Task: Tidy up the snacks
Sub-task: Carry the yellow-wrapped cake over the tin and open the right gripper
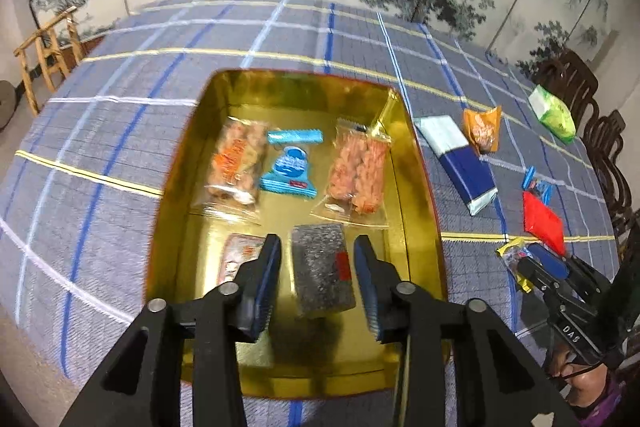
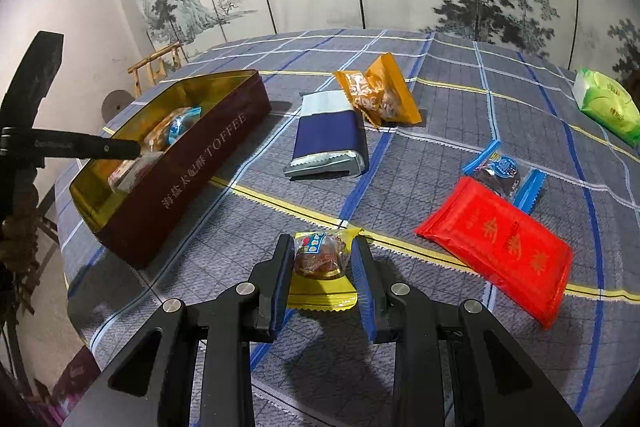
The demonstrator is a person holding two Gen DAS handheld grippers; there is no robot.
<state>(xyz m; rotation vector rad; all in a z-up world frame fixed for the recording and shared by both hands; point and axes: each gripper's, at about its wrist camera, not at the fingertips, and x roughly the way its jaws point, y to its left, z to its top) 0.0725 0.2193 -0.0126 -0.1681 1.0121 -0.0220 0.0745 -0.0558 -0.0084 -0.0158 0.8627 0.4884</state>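
Snacks: four packets plus a grey speckled bar (image 1: 322, 269) lie in the gold-lined toffee tin (image 1: 416, 163). Left claw (image 1: 317, 281) parted around the bar, not gripping. Right claw (image 2: 323, 265) clamps a yellow-wrapped snack (image 2: 322, 267) on the table (image 2: 440, 131).

Tin (image 1: 416, 163) glossy gold metal; tablecloth (image 1: 120, 131) matt woven cloth.

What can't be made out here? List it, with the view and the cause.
- Packet in the tin, left wrist view: half hidden behind the left gripper, print blurred.
- Tin's contents, right wrist view: mostly behind its wall.
- Green packet, right wrist view: cut by the picture edge.
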